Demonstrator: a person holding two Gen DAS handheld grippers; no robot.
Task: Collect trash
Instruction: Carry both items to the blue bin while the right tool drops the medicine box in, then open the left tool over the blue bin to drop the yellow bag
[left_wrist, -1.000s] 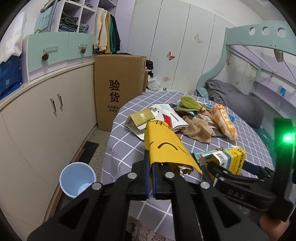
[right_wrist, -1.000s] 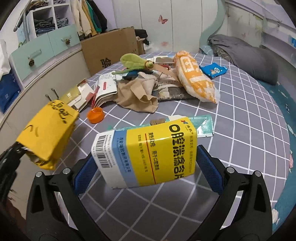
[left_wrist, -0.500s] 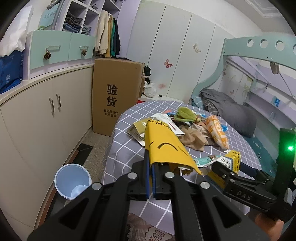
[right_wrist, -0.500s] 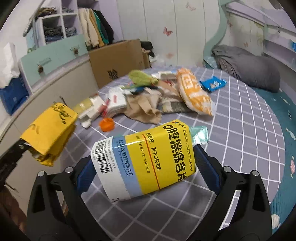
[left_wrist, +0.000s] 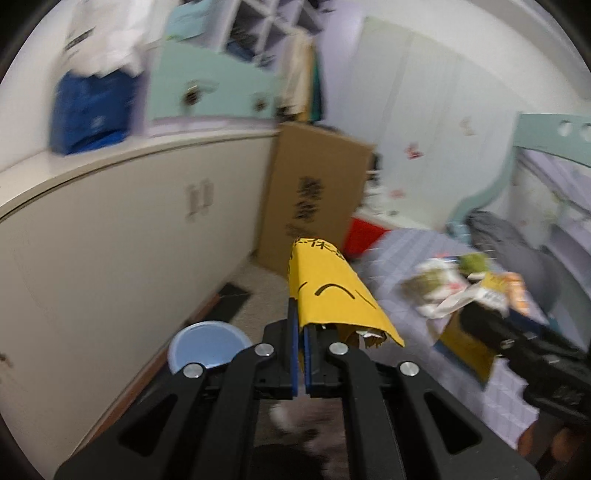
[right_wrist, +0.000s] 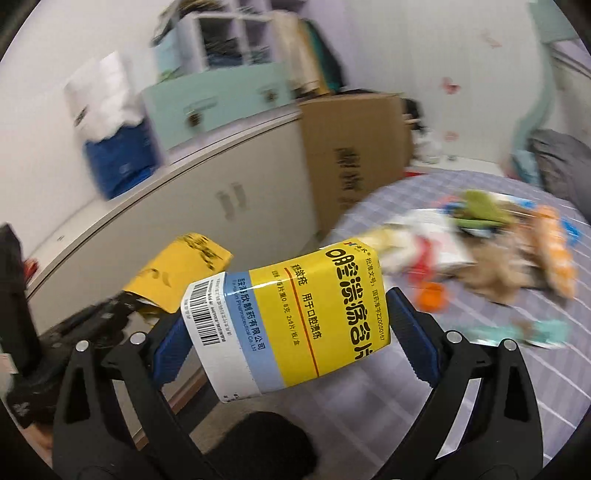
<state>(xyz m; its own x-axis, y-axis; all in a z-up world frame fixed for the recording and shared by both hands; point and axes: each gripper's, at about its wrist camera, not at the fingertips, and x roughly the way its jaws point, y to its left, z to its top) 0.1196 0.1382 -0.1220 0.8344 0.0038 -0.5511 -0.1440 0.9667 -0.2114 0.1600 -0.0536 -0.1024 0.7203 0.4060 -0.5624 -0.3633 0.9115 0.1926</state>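
Up close, the left gripper (left_wrist: 303, 354) has its blue pads pressed nearly together on the lower edge of a yellow carton (left_wrist: 328, 291), a flattened, folded piece of card with black brush strokes and a torn, ragged bottom. It juts forward and up from the jaws, held in the air above the floor. The right gripper (right_wrist: 295, 332) is spread wider, its blue ribbed pads clamping the two ends of a medicine box (right_wrist: 291, 321), a glossy rectangular carton in yellow, pale blue and white with a barcode and black Chinese print; it sits crosswise between the fingers and tilted.

Below the left gripper a round, smooth blue bin (left_wrist: 208, 347) stands on speckled floor beside a cream cabinet (left_wrist: 110, 240) with a curved front. Further back a tall brown cardboard box (left_wrist: 314, 199) leans by the cabinet. To the right lies the bed (right_wrist: 498, 354), covered in lavender checked cloth, with a blurred heap of litter (right_wrist: 480, 243) on it: papers, tan fabric, an orange packet, an orange cap. A grey pillow (left_wrist: 517, 243) rests at the far end. Mint drawers (right_wrist: 218, 99) and open shelves sit above the cabinet; both views are motion-blurred.
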